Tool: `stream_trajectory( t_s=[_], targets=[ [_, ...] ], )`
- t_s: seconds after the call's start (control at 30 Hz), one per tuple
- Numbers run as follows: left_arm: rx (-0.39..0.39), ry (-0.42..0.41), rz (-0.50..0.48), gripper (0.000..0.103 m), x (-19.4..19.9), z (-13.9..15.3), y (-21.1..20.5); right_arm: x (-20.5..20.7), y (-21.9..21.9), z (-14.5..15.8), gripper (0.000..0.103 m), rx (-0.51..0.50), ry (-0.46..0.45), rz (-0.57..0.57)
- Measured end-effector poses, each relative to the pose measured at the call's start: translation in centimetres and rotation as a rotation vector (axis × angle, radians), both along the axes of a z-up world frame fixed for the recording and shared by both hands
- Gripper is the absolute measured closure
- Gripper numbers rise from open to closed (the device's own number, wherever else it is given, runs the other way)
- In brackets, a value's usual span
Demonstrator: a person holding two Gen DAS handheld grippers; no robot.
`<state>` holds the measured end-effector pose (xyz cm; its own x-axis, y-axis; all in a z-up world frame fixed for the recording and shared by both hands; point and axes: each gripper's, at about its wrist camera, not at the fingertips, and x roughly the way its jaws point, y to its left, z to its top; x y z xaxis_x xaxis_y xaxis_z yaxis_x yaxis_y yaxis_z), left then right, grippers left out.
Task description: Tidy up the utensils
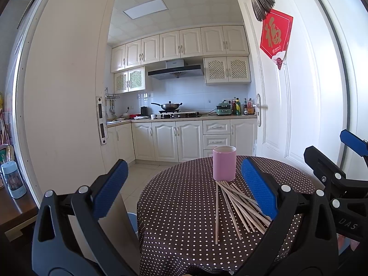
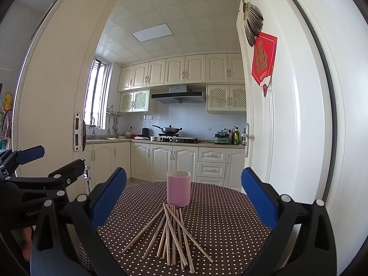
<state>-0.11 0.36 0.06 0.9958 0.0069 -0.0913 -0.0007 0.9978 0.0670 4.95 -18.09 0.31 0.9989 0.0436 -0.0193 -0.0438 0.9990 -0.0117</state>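
A pink cylindrical cup [image 1: 224,166] stands upright on the round table with a brown polka-dot cloth [image 1: 179,207]. Several wooden chopsticks [image 1: 239,207] lie fanned out on the cloth just in front of the cup. My left gripper [image 1: 184,188] is open and empty, held above the table's near left edge. In the right wrist view the cup [image 2: 178,188] and chopsticks [image 2: 172,232] lie centred between the fingers of my right gripper [image 2: 184,200], which is open, empty and short of the chopsticks. Each gripper shows at the other view's edge.
The right gripper [image 1: 333,174] hovers at the table's right side; the left gripper [image 2: 34,177] hovers at its left. An open white door [image 1: 287,92] stands at the right. A kitchen with white cabinets [image 1: 177,138] lies beyond. A blue bottle [image 1: 13,179] stands on a wooden side table at the left.
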Motion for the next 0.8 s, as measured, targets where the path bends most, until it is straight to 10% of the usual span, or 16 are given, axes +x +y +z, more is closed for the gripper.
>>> stream_trajectory(
  t_s=[0.8],
  targets=[
    [0.003, -0.002, 0.008, 0.006, 0.06, 0.04, 0.38, -0.14, 0.13, -0.04, 0.007, 0.007, 0.002, -0.001]
  ],
)
